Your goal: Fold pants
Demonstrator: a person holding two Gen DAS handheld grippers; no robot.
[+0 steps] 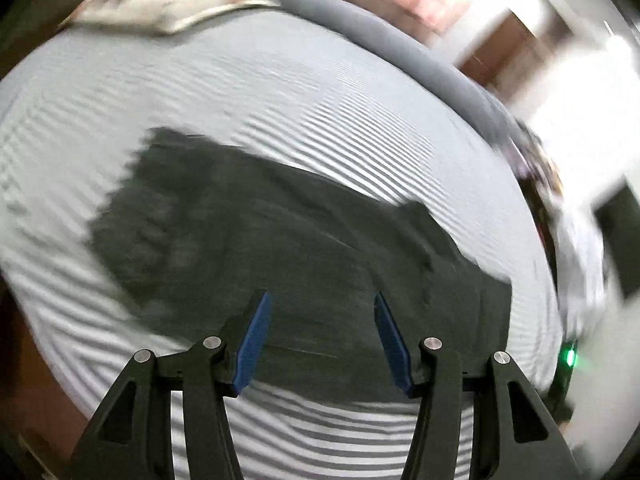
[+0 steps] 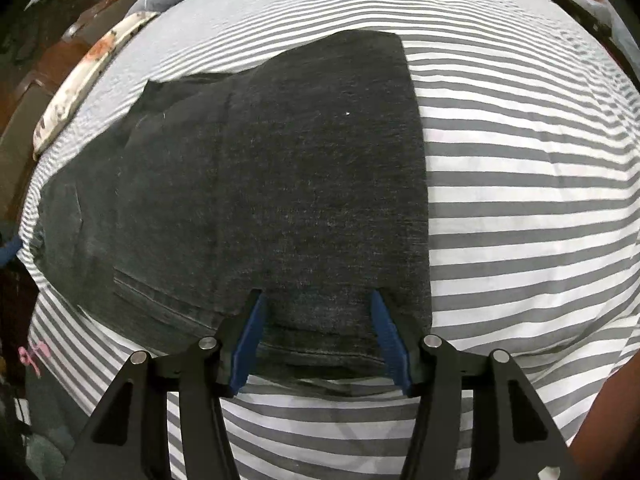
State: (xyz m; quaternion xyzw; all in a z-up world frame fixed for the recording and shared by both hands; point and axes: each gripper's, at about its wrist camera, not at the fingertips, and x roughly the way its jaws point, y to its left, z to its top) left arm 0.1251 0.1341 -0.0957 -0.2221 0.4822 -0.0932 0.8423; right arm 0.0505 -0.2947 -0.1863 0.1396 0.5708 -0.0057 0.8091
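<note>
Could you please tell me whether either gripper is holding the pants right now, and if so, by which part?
Nothing is held. The left gripper and right gripper are both open above the dark pants on the striped bed.

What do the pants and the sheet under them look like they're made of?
Pants: dark grey heathered fabric, matte, with stitched hems; looks like denim or heavy cotton, can't tell which. Sheet: thin woven cotton-like cloth, grey and white stripes, lightly wrinkled.
</note>
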